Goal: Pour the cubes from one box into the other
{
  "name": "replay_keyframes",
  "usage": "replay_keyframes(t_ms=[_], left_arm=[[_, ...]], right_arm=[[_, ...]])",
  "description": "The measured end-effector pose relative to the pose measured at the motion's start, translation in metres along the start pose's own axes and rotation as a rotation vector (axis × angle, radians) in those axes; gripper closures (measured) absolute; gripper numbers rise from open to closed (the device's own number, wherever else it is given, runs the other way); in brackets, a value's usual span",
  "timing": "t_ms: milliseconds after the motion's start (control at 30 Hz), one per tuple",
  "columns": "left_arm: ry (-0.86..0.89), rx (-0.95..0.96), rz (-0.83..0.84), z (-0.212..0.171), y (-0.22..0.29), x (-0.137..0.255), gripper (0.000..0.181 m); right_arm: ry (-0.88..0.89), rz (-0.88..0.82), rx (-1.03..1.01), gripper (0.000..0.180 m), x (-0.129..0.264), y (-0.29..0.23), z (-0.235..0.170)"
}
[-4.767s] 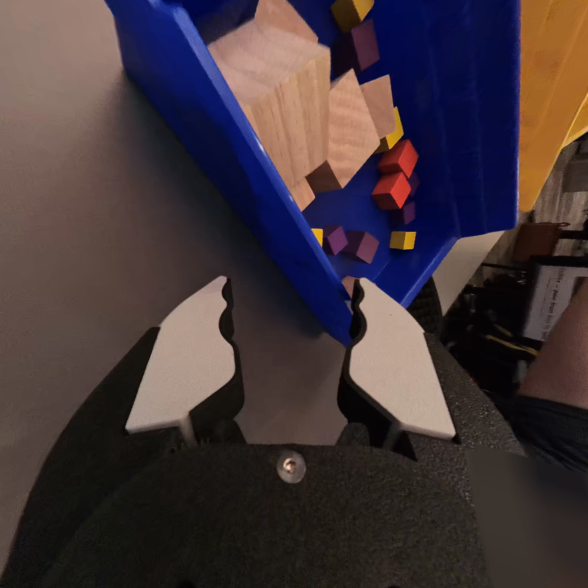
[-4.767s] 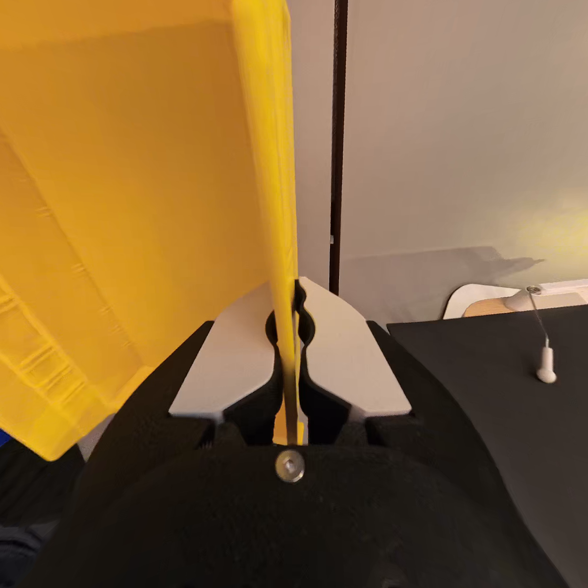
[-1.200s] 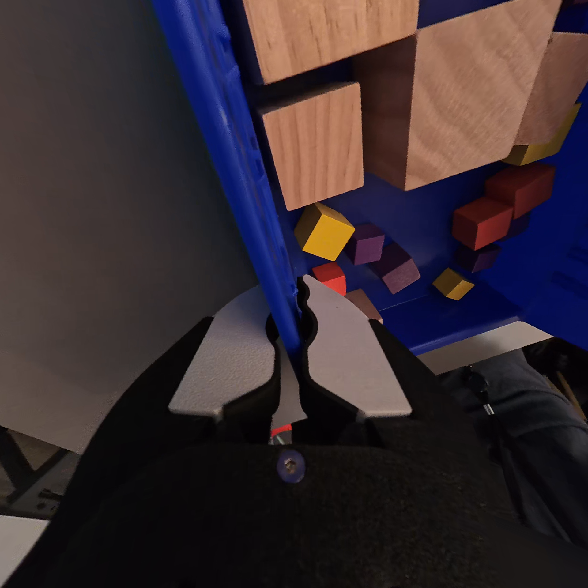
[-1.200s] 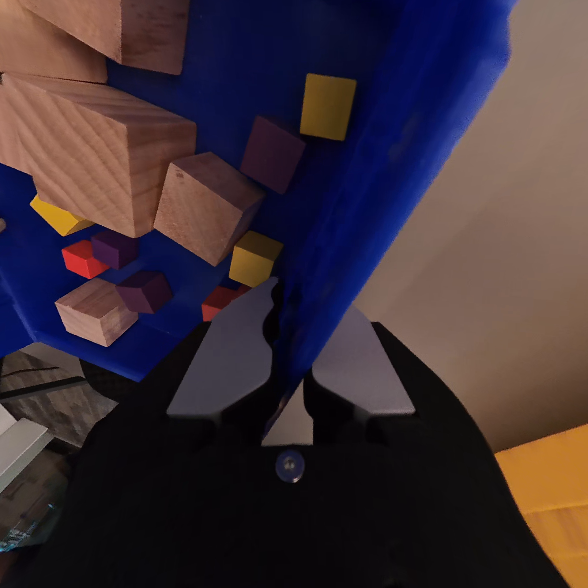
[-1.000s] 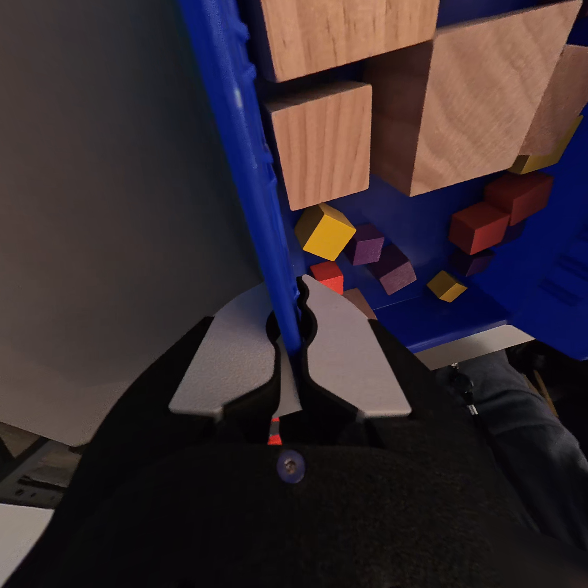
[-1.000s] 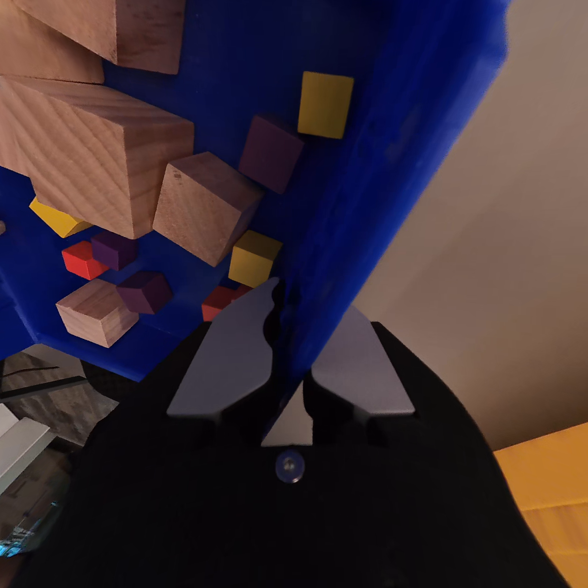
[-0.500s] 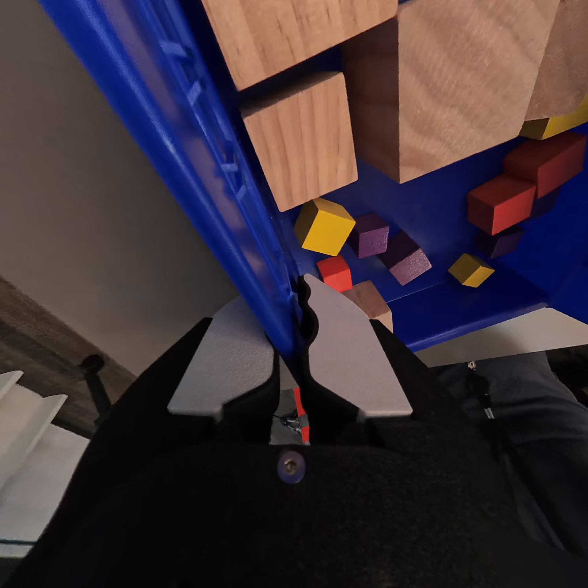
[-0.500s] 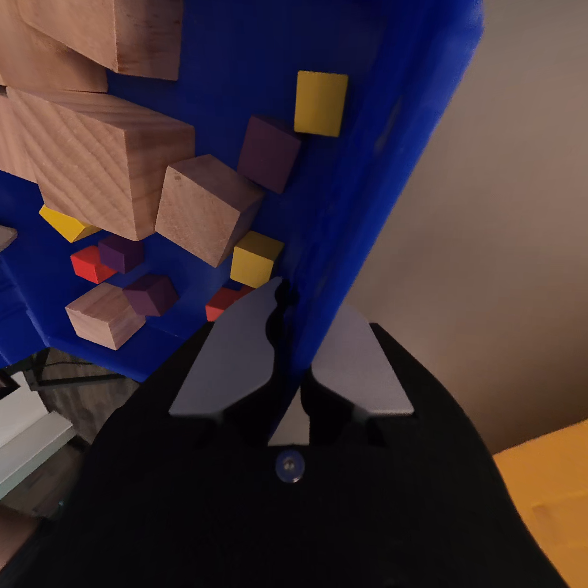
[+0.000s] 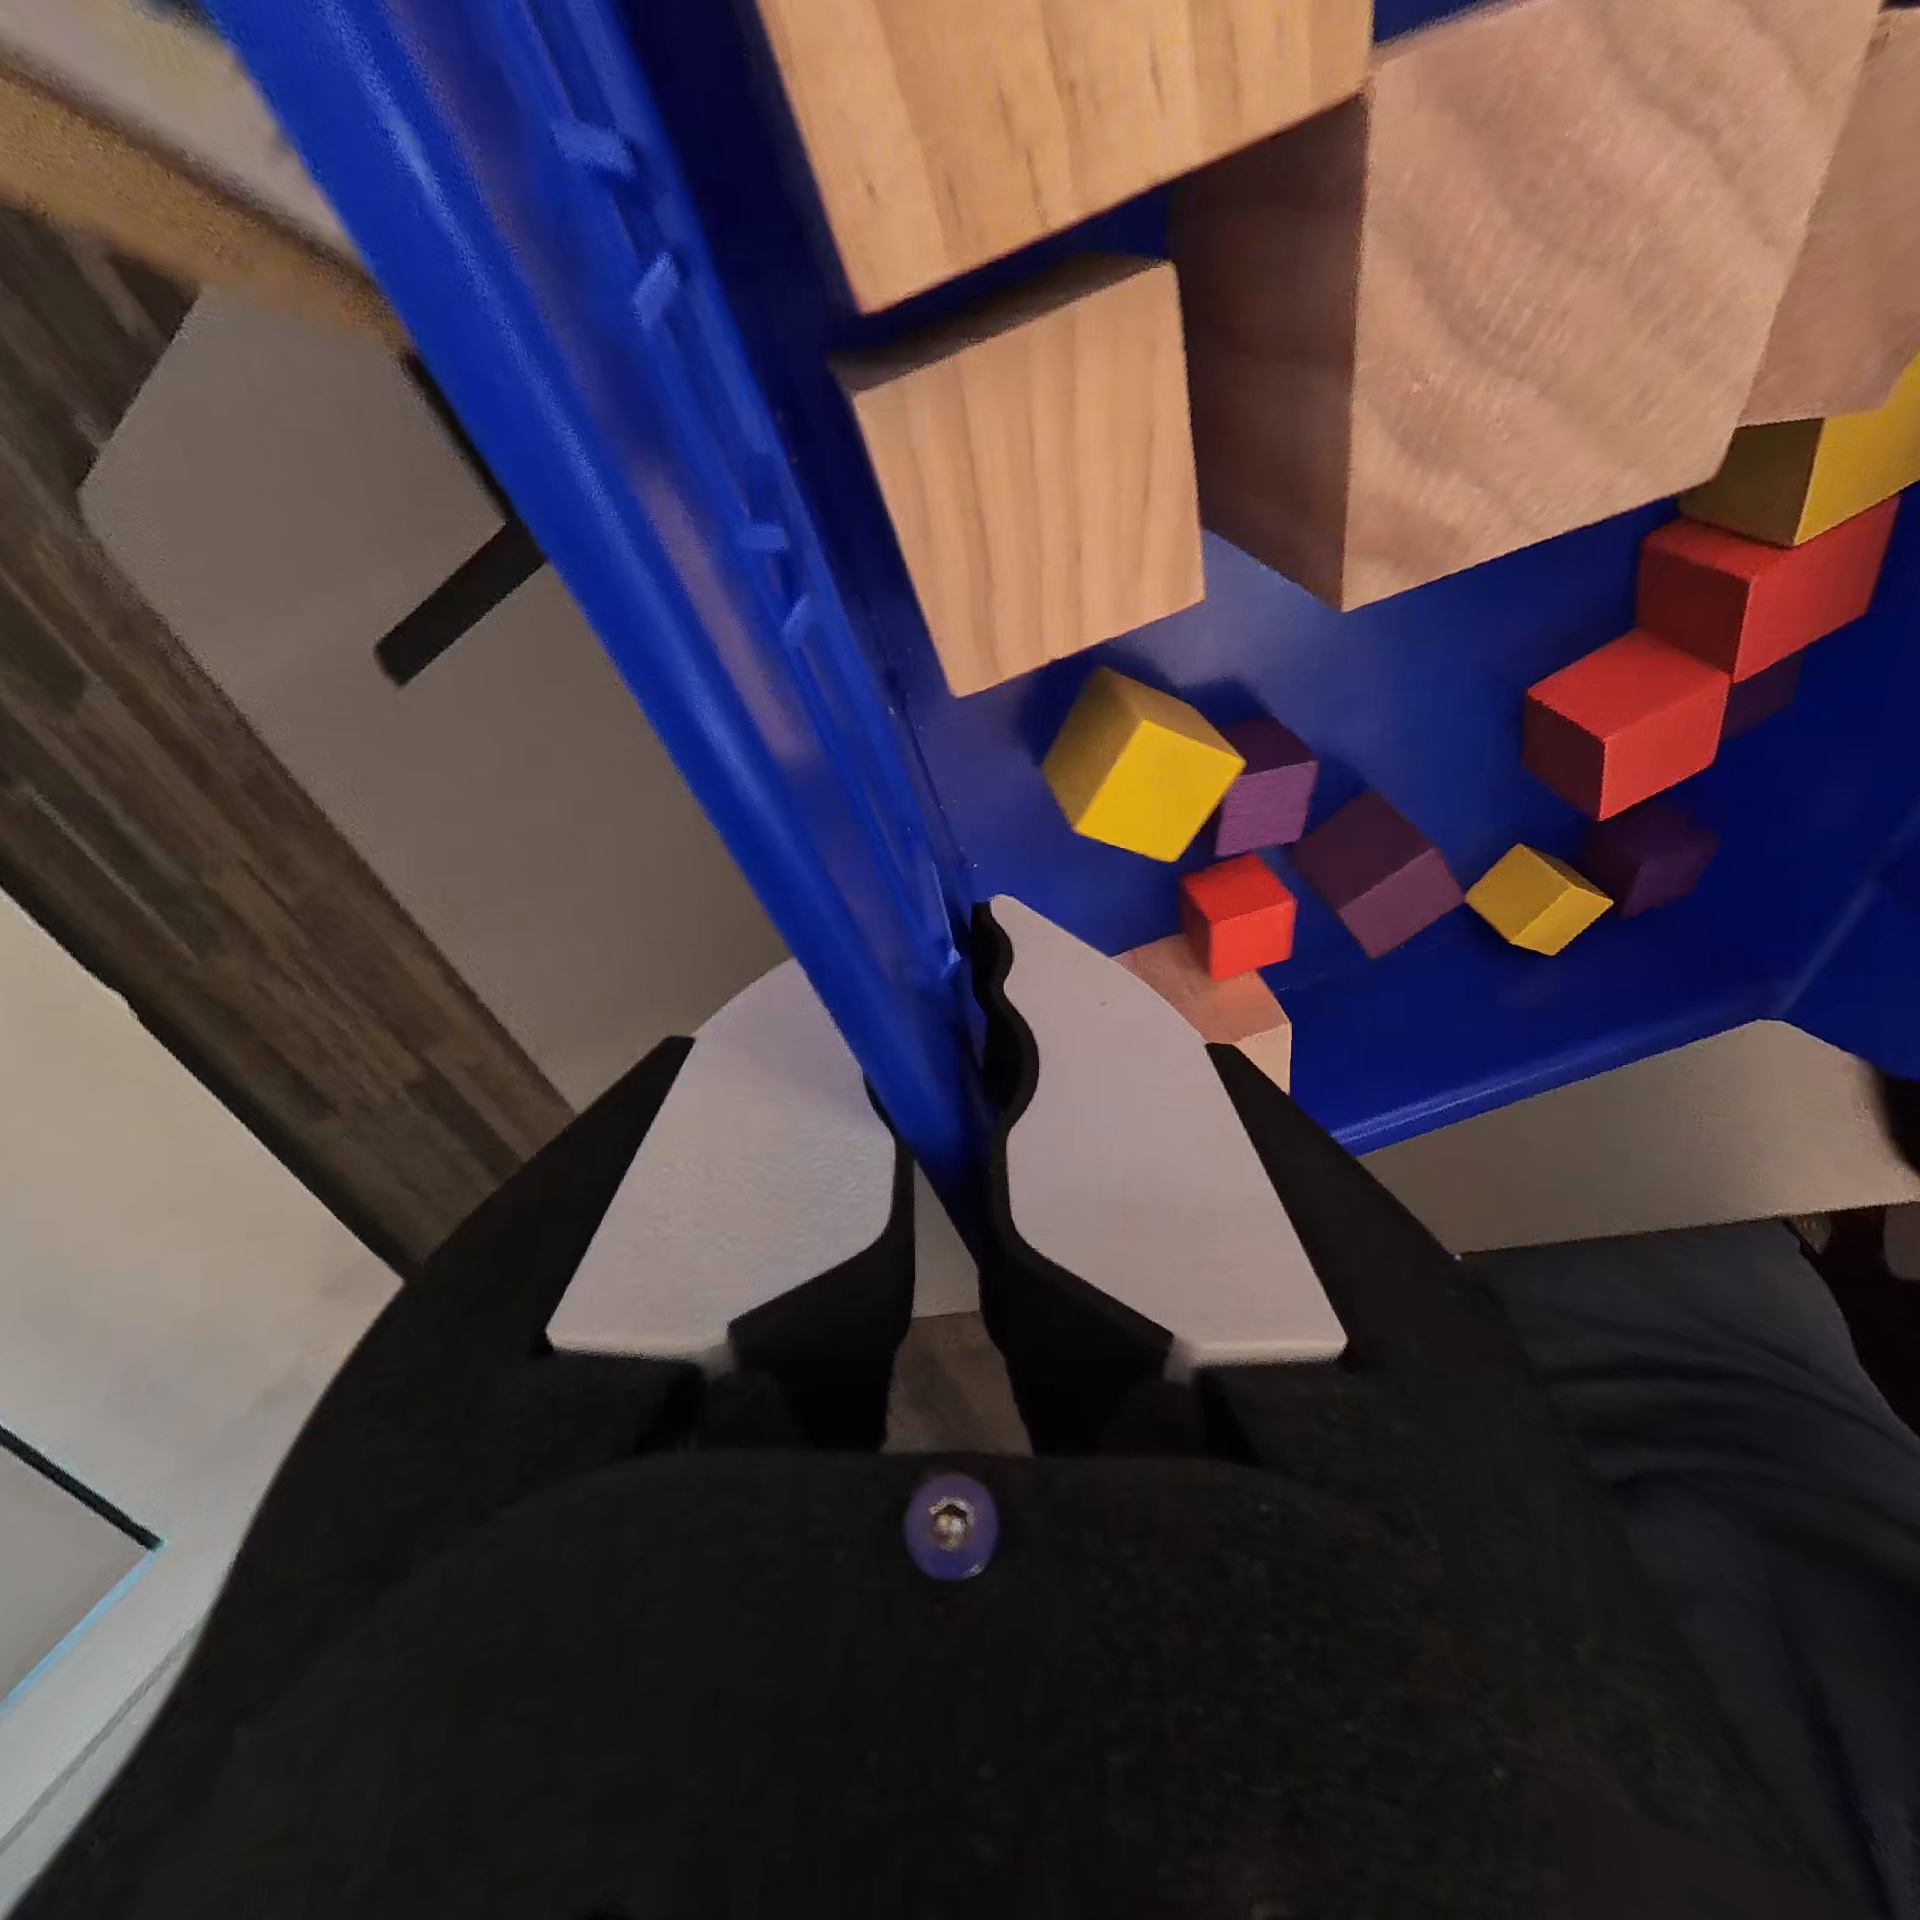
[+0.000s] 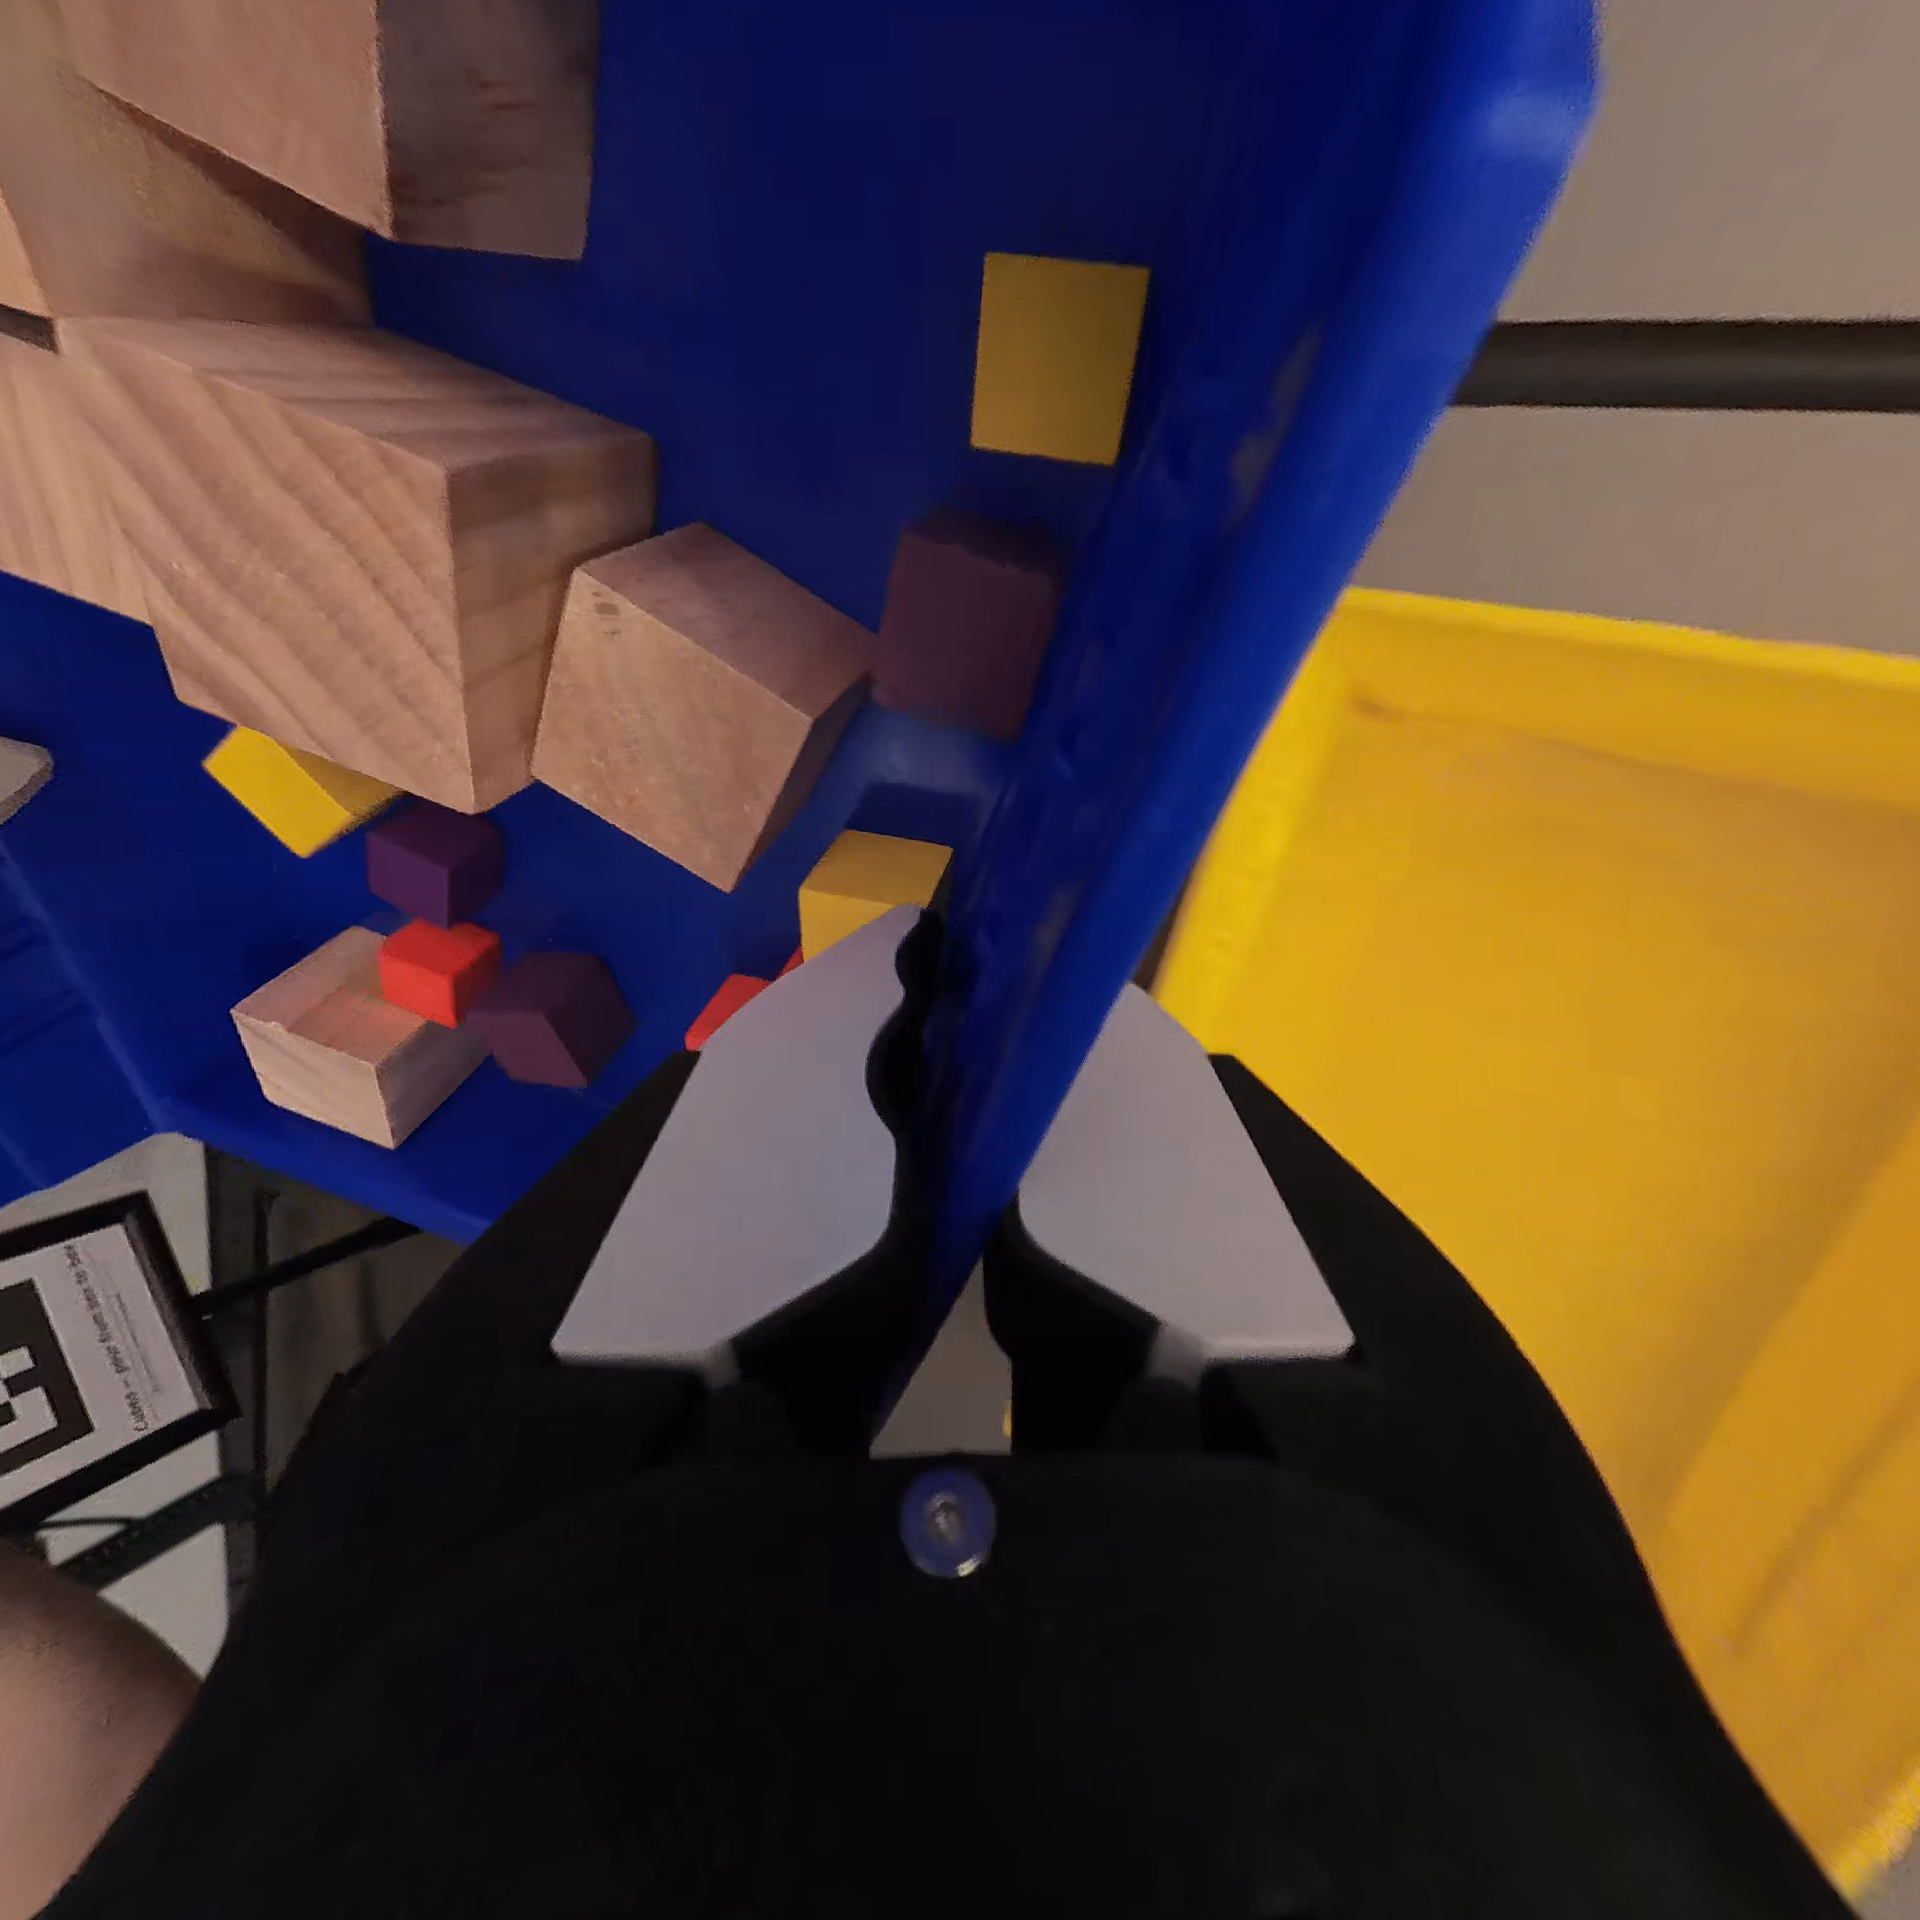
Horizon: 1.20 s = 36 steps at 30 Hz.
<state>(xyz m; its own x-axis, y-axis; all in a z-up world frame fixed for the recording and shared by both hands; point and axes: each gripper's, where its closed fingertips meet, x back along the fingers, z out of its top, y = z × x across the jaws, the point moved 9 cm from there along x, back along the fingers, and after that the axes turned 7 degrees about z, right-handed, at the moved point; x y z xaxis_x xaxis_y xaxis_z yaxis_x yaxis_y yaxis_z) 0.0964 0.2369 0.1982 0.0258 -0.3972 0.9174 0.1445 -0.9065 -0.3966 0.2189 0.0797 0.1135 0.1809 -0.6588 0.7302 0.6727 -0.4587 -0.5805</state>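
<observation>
Left jaws: the left gripper (image 9: 961, 1049) had its jaws clamped on one side wall of the blue box (image 9: 665, 436), one finger outside the wall and one inside.
Right jaws: the right gripper (image 10: 971, 1049) had its jaws pinched on the opposite side wall of the blue box (image 10: 1278, 436) in the same way.
Blue box: held between both grippers and tilted; whether it touched the desk (image 9: 1621, 1132) could not be told.
Cubes: all inside the blue box; large wooden cubes (image 9: 1029, 468) bunched at the far end, with small yellow cubes (image 9: 1138, 764), red cubes (image 9: 1626, 722) and purple cubes (image 9: 1371, 873) scattered nearer the grippers.
Near corner: a small wooden cube (image 10: 348, 1039) lay with a red cube (image 10: 436, 968) on top of it.
Yellow box: the yellow box (image 10: 1600, 935) sat just right of the blue box, its open inside showing no cubes.
Card: a framed card (image 10: 88, 1340) stood below the blue box's edge in the right wrist view.
</observation>
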Motion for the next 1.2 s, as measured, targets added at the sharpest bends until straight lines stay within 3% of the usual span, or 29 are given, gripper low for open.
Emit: replay_keyframes(t_ms=[233,500,700,933,1200], left_arm=[[0.139,-0.152,0.004,0.062,0.095,0.034,0.173],[0.242,-0.269,0.079,0.098,0.17,0.034,0.173],[0.35,-0.273,0.094,0.106,0.191,0.025,0.173],[0.544,-0.181,0.06,0.097,0.186,0.027,0.173],[0.678,-0.146,0.097,0.092,0.189,0.025,0.173]], right_arm=[[0.178,-0.089,-0.066,0.172,0.082,0.086,-0.031],[0.347,-0.131,-0.104,0.172,0.103,0.154,-0.07],[0.444,-0.195,-0.057,0.172,0.108,0.177,-0.074],[0.556,-0.311,0.068,0.172,0.128,0.165,-0.066],[0.652,-0.333,0.15,0.173,0.133,0.167,-0.061]])
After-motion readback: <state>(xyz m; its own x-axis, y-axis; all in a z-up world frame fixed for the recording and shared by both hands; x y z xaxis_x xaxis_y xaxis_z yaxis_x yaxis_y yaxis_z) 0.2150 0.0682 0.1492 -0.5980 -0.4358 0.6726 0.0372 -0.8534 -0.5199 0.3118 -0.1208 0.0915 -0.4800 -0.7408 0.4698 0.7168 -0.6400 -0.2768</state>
